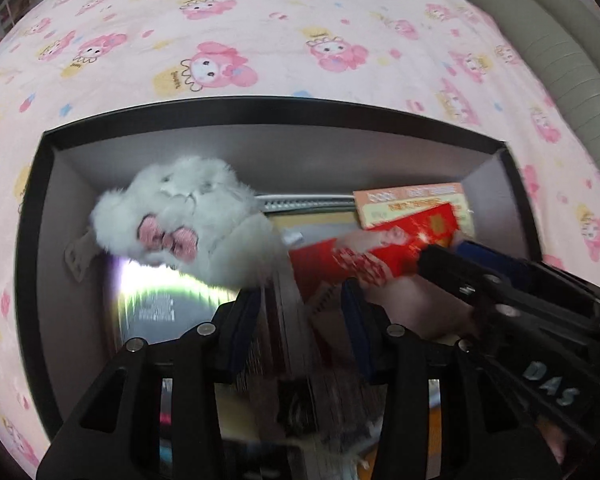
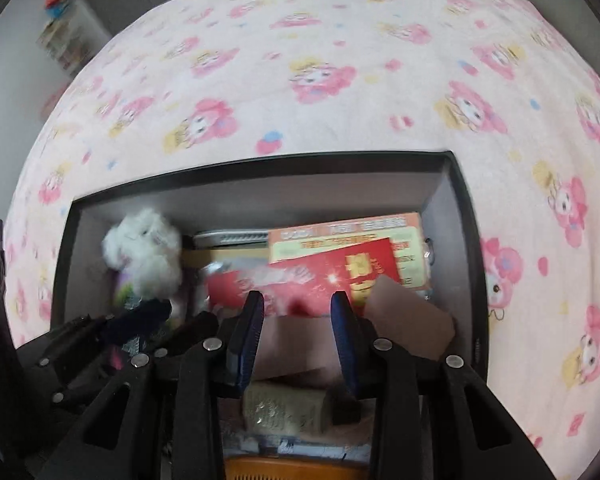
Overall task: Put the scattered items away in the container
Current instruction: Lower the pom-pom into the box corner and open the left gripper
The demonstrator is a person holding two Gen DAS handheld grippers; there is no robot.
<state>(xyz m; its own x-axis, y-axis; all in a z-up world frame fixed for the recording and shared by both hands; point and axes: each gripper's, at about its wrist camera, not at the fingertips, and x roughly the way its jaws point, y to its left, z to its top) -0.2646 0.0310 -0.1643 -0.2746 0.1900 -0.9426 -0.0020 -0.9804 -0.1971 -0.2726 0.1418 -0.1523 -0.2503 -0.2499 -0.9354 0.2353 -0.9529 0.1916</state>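
A black box [image 1: 260, 102] with grey inner walls stands on the bed. A white plush toy [image 1: 188, 208] with a pink bow lies at its left end. A red envelope [image 1: 380, 248] and an orange carton [image 1: 412, 196] lie at the right. My left gripper [image 1: 299, 290] points down into the box, with a blurred grey streaked thing [image 1: 288, 340] between its jaws. The pads' contact is unclear. My right gripper [image 2: 297, 298] hovers over the red envelope [image 2: 340, 276]. Its jaws stand apart, and a brown flat piece [image 2: 416, 320] shows between and beside them.
A shiny disc [image 1: 160, 300] and a silver toothed strip [image 1: 308, 202] also lie in the box. An olive block [image 2: 284, 412] shows near the right gripper's base. The pink cartoon-print sheet [image 1: 260, 20] surrounds the box, with a grey-green cushion [image 1: 560, 40] beyond.
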